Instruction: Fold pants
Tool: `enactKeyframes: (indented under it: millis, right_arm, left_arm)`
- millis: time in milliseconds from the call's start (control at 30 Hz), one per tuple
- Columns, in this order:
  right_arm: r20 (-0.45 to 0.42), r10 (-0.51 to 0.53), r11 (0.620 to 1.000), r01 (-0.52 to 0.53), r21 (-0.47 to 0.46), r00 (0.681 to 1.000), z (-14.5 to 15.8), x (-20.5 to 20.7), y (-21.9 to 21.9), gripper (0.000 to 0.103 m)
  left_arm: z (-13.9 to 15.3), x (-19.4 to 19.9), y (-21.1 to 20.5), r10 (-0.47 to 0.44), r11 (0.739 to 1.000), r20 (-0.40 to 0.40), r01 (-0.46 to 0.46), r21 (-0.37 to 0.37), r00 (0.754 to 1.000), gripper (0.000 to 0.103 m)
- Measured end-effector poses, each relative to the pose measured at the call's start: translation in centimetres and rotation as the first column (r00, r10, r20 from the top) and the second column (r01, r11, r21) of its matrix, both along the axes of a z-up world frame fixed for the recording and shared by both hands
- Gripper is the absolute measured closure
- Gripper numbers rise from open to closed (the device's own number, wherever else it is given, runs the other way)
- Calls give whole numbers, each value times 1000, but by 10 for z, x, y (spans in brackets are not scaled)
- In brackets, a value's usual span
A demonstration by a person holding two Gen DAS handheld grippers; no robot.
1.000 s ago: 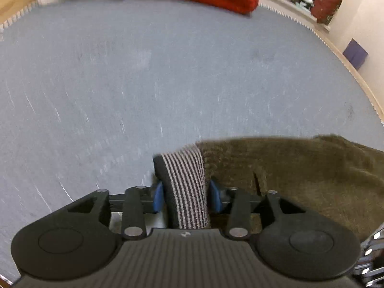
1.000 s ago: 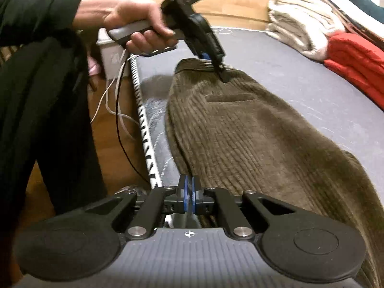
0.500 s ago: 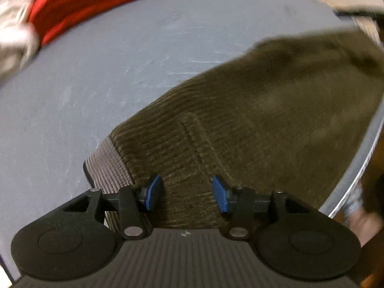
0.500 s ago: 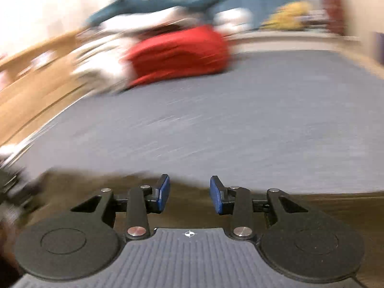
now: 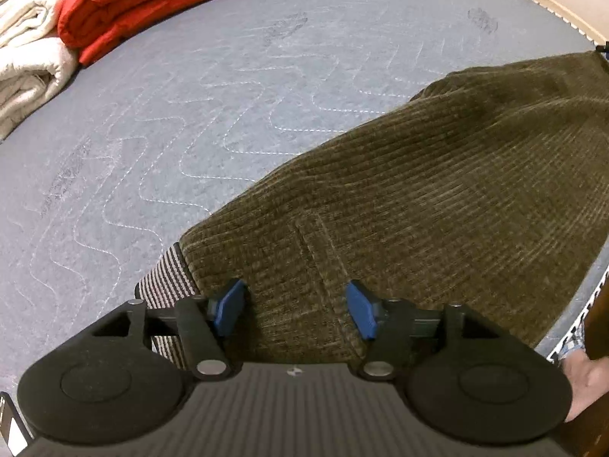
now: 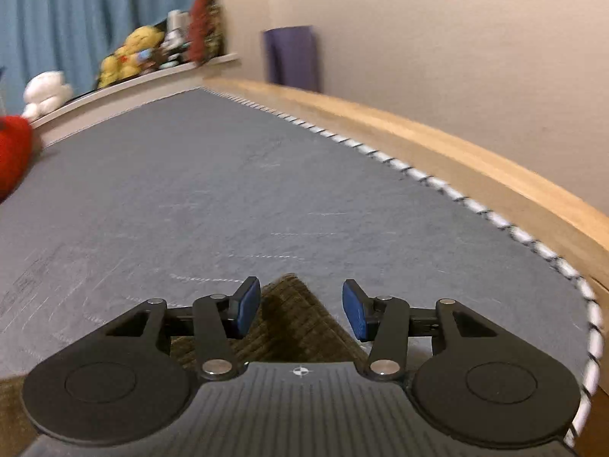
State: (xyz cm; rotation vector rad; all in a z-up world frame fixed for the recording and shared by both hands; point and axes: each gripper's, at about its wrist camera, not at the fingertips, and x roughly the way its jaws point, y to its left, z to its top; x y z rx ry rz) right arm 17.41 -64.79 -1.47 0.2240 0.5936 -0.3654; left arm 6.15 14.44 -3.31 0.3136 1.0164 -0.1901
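Observation:
Olive-brown corduroy pants [image 5: 437, 190] lie flat on a grey quilted mattress [image 5: 228, 95]. Their striped waistband lining [image 5: 163, 282] shows at the near left corner. My left gripper [image 5: 293, 310] is open and empty, hovering over the waist end of the pants near a pocket seam. In the right wrist view a pointed corner of the pants [image 6: 293, 316] lies between and below the blue pads. My right gripper [image 6: 302, 310] is open and holds nothing.
A folded red blanket [image 5: 144, 0] and a cream one [image 5: 26, 61] lie at the mattress's far left. A wooden bed rail [image 6: 456, 160] runs along the right edge, below a beige wall. Plush toys [image 6: 133, 57] sit on a shelf by blue curtains.
My left gripper let go of the waistband and opened, then swung to face along the pants. My right gripper opened and swung from the pants toward the wall side.

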Motion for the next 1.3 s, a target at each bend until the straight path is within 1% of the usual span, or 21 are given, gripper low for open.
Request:
enactKeyframes:
  millis: [67, 133, 167, 200, 300, 333, 400, 467, 533, 567, 633, 667, 767, 833, 900, 1000, 1067, 1167, 1233, 1267, 1300]
  right_arm:
    - [-18, 84, 996, -84, -9, 996, -5, 9, 1, 53]
    - [-57, 147, 987, -150, -61, 988, -10, 16, 7, 55]
    - [-73, 163, 982, -169, -80, 984, -11, 18, 11, 60]
    - [-78, 176, 979, -183, -86, 981, -12, 18, 13, 71]
    - [-43, 204, 974, -207, -88, 978, -6, 17, 12, 89]
    - [-9, 205, 971, -204, -122, 979, -2, 14, 13, 90]
    - [55, 145, 972, -132, -192, 988, 8, 12, 21, 91]
    - [88, 61, 980, -43, -193, 994, 11, 17, 21, 91]
    - [18, 12, 987, -9, -159, 1000, 2, 32, 21, 90]
    - [-29, -12, 987, 7, -162, 1000, -6, 38, 22, 87]
    - [-54, -42, 977, 30, -211, 998, -10, 38, 28, 72]
    - [-53, -65, 968, 51, -244, 996, -6, 36, 31, 61]
    - [10, -125, 958, 123, -259, 992, 12, 21, 35, 56]
    - [46, -118, 968, 125, -219, 992, 26, 7, 32, 56]
    - [68, -67, 978, 79, -191, 995, 36, -6, 33, 56]
    - [47, 123, 984, -116, -135, 991, 46, -24, 41, 53]
    - [11, 286, 952, -282, -116, 958, 47, -34, 55, 53]
    - [-31, 487, 872, -488, -39, 873, 47, -55, 74, 53]
    - [-111, 553, 833, -552, 41, 826, 38, -64, 73, 53]
    - [-179, 548, 836, -545, 69, 817, 29, -67, 70, 54]
    - [-268, 509, 856, -513, 61, 818, 16, -71, 64, 55]
  left_arm:
    - [-2, 3, -2, 1, 1000, -3, -1, 4, 1000, 36]
    - [-2, 4, -3, 5, 1000, -4, -5, 2, 1000, 36]
    - [-2, 5, -3, 7, 1000, -5, -7, 1, 1000, 36]
    - [-3, 6, -3, 8, 1000, -4, -8, 3, 1000, 36]
    - [-2, 7, -6, 4, 1000, 3, -4, 16, 1000, 36]
    - [-1, 7, -8, 3, 1000, 7, -3, 19, 1000, 36]
    - [2, 9, -13, -1, 1000, 20, 1, 21, 1000, 36]
    - [6, 11, -17, -8, 1000, 52, 8, 6, 999, 36]
    - [13, 11, -21, -18, 1000, 90, 20, -18, 996, 36]
    - [16, 12, -22, -21, 999, 106, 25, -33, 994, 36]
    - [20, 14, -23, -22, 997, 131, 31, -68, 991, 36]
    - [21, 15, -22, -19, 996, 138, 31, -85, 990, 36]
    - [15, 22, -15, 6, 993, 139, 11, -115, 990, 36]
    - [-1, 32, -5, 73, 996, 78, -69, -65, 994, 42]
    - [-7, 35, 1, 106, 994, 65, -104, -41, 992, 58]
    - [1, 35, -5, 153, 988, 68, -151, -31, 986, 63]
    - [9, 32, -8, 154, 987, 94, -150, -48, 984, 63]
    - [15, 29, -13, 138, 989, 112, -131, -68, 984, 59]
    - [16, 27, -13, 136, 989, 117, -128, -73, 984, 59]
    - [16, 26, -15, 135, 989, 119, -126, -75, 984, 59]
    - [16, 25, -16, 134, 989, 123, -125, -77, 983, 59]
